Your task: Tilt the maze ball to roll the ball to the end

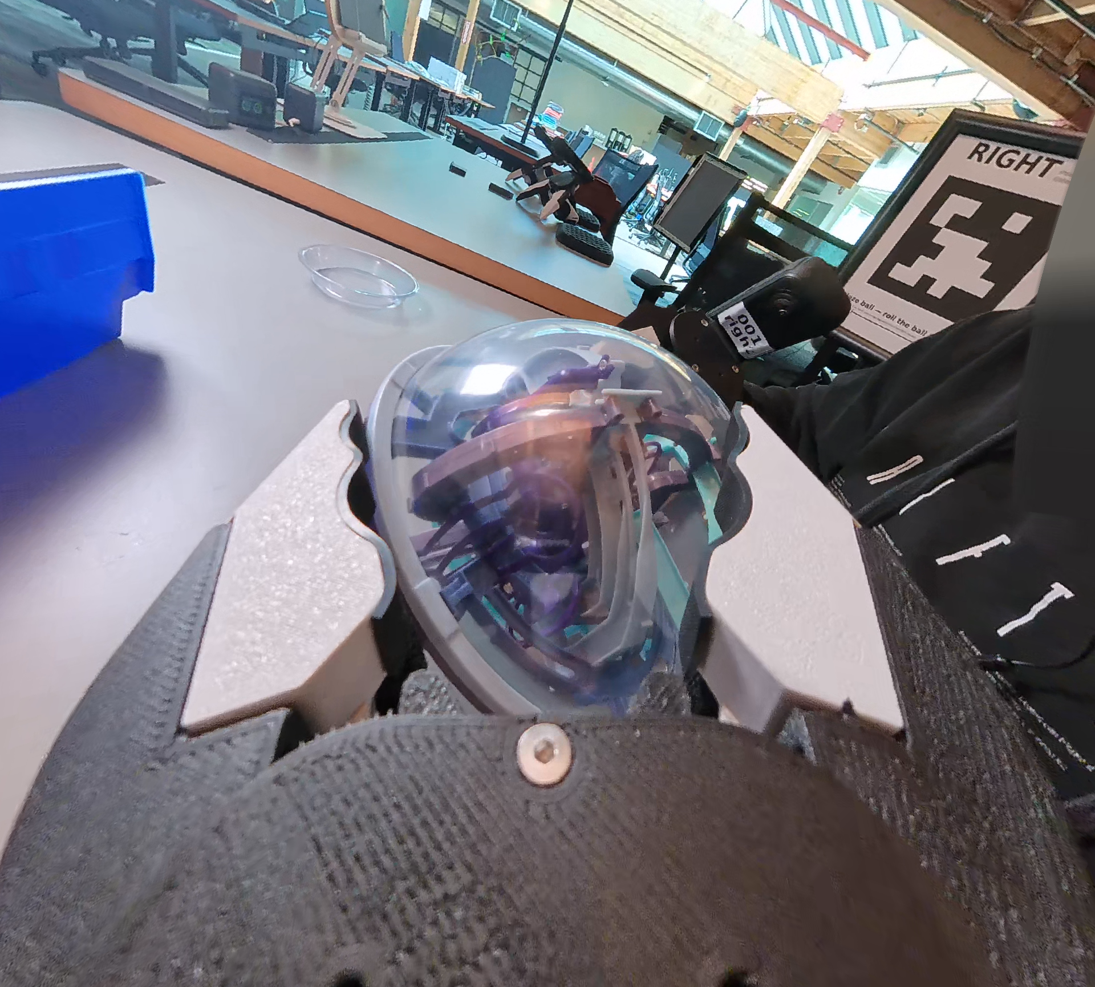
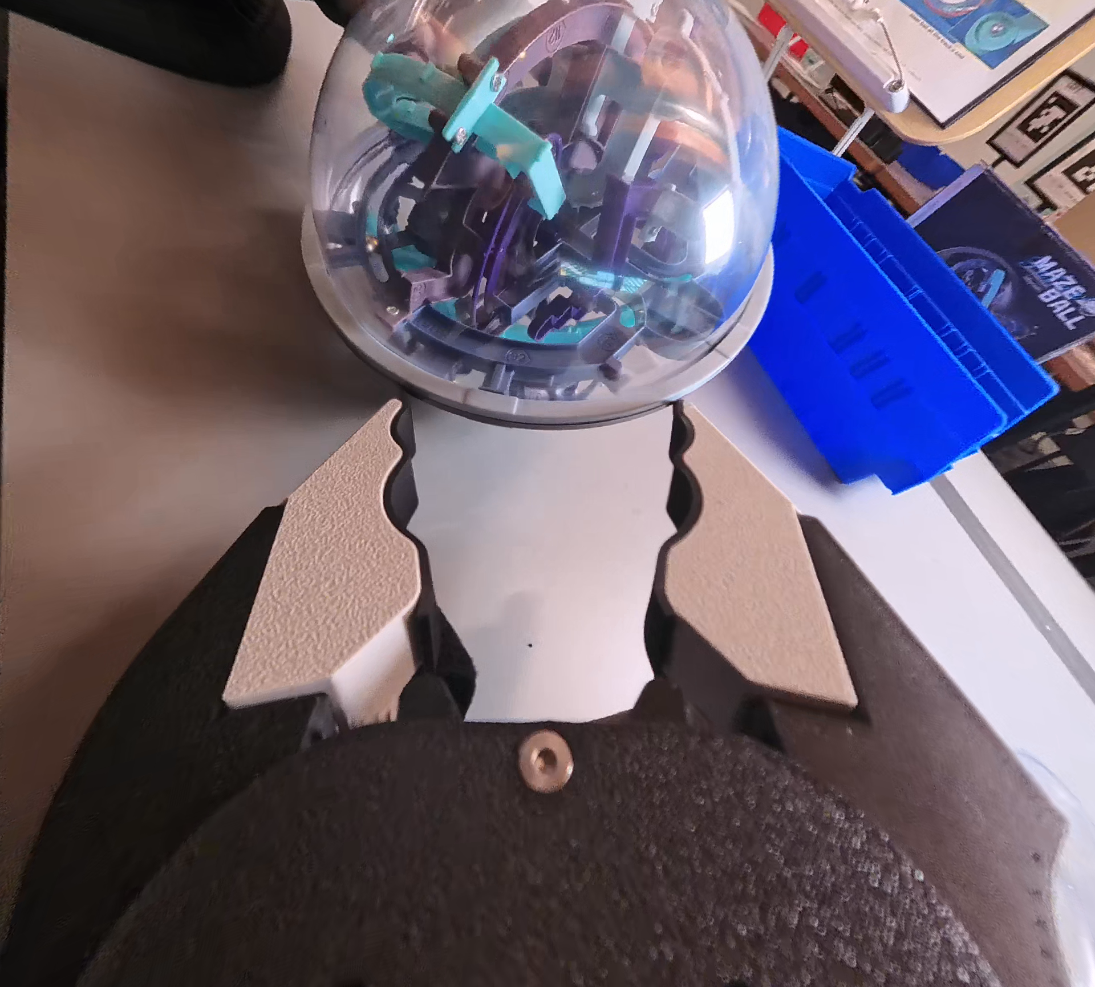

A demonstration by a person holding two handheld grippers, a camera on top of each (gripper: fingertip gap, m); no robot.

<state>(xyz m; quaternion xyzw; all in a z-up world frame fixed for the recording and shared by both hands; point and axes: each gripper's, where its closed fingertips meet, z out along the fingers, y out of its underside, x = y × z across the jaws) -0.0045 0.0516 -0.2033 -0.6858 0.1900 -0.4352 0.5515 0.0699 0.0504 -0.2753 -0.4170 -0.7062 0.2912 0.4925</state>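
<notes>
Maze ball (image 1: 551,520) clamped in left tool (image 1: 548,484), right tool (image 2: 539,490) released just beside; small ball's place unclear, rolling seemingly unfinished.

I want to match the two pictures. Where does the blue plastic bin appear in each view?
Left wrist view: blue plastic bin at the left edge, on the table.
Right wrist view: at the right, behind the clear maze ball.
Shared landmark: the maze ball, central in both.

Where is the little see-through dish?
In the left wrist view, the clear dish sits on the table, beyond the maze ball and right of the blue bin.
</notes>
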